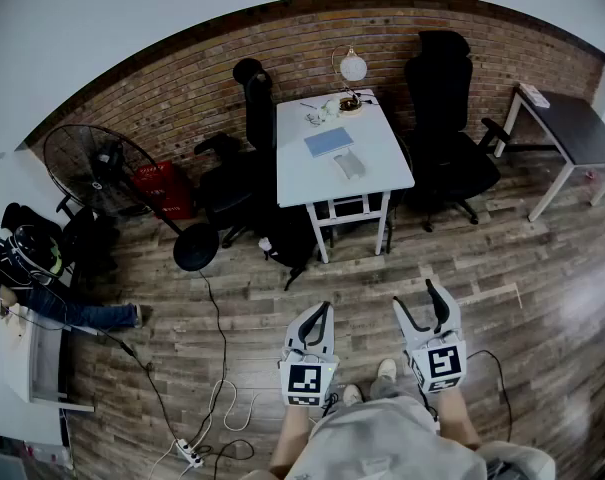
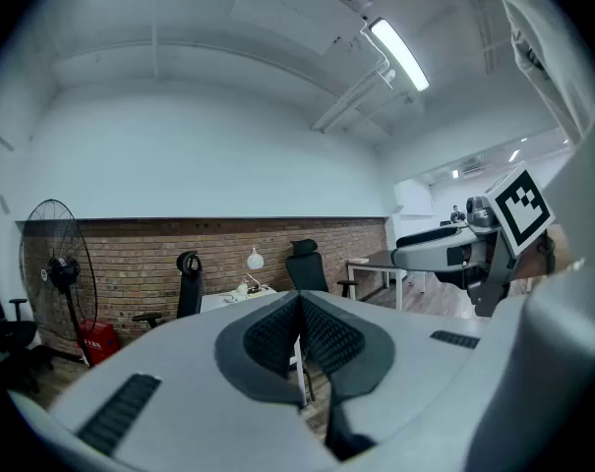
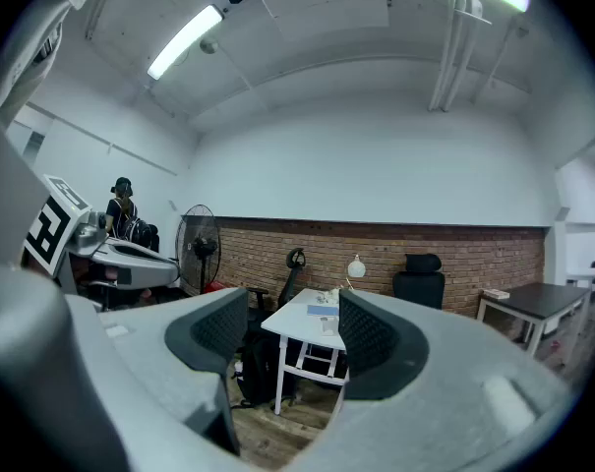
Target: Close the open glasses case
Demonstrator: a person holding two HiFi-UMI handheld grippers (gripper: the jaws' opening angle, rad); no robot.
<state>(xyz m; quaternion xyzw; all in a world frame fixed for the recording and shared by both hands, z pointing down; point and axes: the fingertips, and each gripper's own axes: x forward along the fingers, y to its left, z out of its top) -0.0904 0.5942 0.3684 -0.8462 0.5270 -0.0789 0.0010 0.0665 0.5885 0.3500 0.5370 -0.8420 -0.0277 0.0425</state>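
The left gripper [image 1: 320, 313] has its jaws pressed together and holds nothing. The case [image 1: 349, 164] lies on the white table [image 1: 382, 158], straight ahead and well apart from both grippers, neither clearly nearer. It is pale grey, with its long axis pointing away from the person, and too small to show its lid. The right gripper [image 1: 414, 300] has its jaws apart and empty.

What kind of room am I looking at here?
Most likely an office or studio: a small white rectangular table with a round white globe lamp on it, a black high-backed swivel chair beside it, and a red brick wall behind.
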